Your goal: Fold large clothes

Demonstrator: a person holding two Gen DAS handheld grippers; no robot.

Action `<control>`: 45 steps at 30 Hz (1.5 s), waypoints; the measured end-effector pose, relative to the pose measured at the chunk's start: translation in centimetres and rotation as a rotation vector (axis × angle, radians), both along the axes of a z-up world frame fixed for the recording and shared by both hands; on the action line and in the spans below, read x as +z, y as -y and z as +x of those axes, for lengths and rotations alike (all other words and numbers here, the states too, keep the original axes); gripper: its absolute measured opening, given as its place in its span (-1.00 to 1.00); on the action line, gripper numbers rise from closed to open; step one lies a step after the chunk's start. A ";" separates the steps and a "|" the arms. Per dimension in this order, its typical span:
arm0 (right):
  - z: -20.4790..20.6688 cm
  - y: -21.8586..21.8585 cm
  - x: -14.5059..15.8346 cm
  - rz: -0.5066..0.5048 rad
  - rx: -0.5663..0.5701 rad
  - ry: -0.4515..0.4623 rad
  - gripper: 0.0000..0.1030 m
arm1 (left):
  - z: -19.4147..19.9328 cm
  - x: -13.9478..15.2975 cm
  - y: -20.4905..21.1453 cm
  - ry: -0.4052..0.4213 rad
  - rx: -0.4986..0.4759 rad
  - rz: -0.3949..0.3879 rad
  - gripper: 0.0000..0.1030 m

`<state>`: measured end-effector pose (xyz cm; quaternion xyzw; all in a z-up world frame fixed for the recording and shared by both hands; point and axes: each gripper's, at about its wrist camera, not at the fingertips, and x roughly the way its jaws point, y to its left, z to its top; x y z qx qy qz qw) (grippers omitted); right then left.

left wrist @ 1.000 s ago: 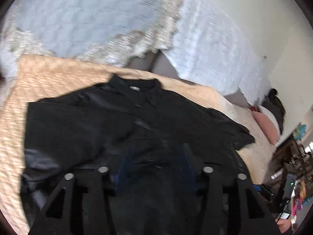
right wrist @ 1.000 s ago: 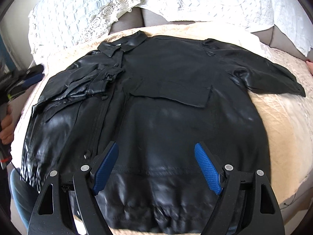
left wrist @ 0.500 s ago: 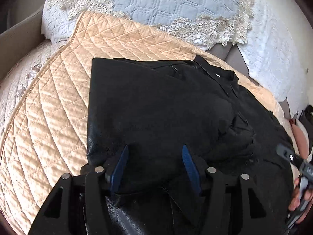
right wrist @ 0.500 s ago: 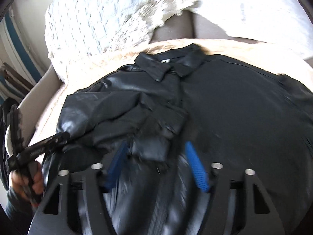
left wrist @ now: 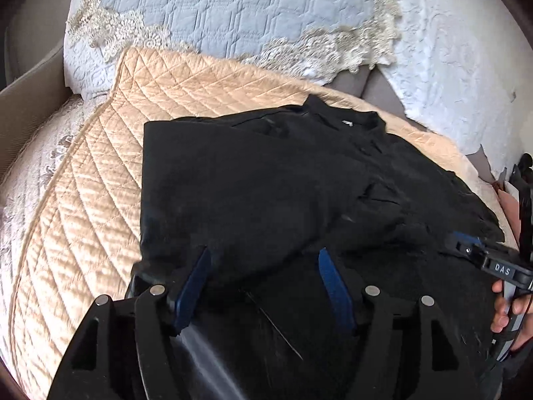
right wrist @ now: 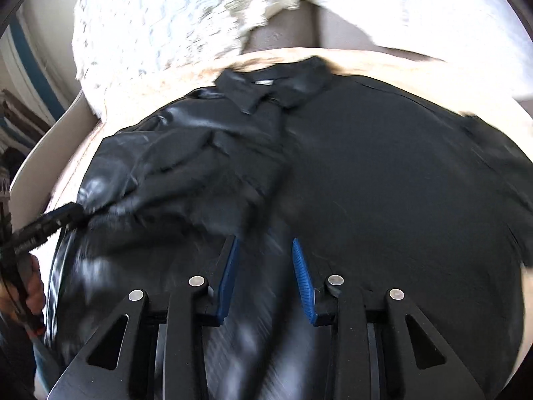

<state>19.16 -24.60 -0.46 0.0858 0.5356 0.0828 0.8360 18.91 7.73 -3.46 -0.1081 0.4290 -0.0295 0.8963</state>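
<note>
A large black leather-look jacket (left wrist: 266, 180) lies spread on a peach quilted cover (left wrist: 83, 200), collar toward the pillows. Its left sleeve is folded in over the body. My left gripper (left wrist: 263, 256) is open, its blue pads just above the folded sleeve near the jacket's left side. My right gripper (right wrist: 265, 246) hovers low over the jacket (right wrist: 383, 183) near the middle front, jaws narrowed but apart, nothing clearly between them. The right gripper also shows in the left wrist view (left wrist: 466, 245), and the left gripper shows in the right wrist view (right wrist: 71, 211) at the sleeve.
White and pale blue lace-edged pillows (left wrist: 233, 16) lean along the back. A grey sofa back (right wrist: 283, 38) shows between them. The quilt's edge (left wrist: 43, 220) drops off at the left. A pink cushion (left wrist: 511, 206) lies at the far right.
Both grippers moved in low over the jacket's left half from a farther view. The right gripper's jaws narrowed. The left gripper shifted slightly right along the folded sleeve.
</note>
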 end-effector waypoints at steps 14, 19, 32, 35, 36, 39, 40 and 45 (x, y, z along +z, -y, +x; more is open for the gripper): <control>-9.9 15.9 -0.6 0.125 -0.287 -0.054 0.02 | -3.3 -2.3 1.3 -0.106 0.065 0.073 0.34; -9.8 22.3 1.0 0.141 -0.429 0.050 0.16 | -3.1 -0.2 2.4 -0.039 0.041 0.082 0.35; -7.2 41.6 -3.8 0.238 -0.897 0.096 0.22 | 0.4 -3.7 5.0 -0.094 0.047 0.168 0.35; -6.7 44.3 -4.8 0.266 -0.942 0.120 0.22 | 0.3 -4.2 5.1 -0.079 0.062 0.174 0.45; -6.3 45.0 -5.0 0.273 -0.952 0.132 0.22 | 0.3 -4.3 5.0 -0.074 0.065 0.171 0.47; -5.2 46.4 -5.4 0.289 -0.982 0.161 0.22 | 0.1 -4.6 4.9 -0.061 0.080 0.164 0.51; -5.0 46.7 -5.5 0.299 -0.994 0.168 0.22 | 0.1 -4.6 4.9 -0.058 0.084 0.167 0.52; -3.8 47.1 -4.0 0.252 -0.998 0.130 -0.82 | 0.4 -4.8 5.2 -0.056 0.094 0.193 0.59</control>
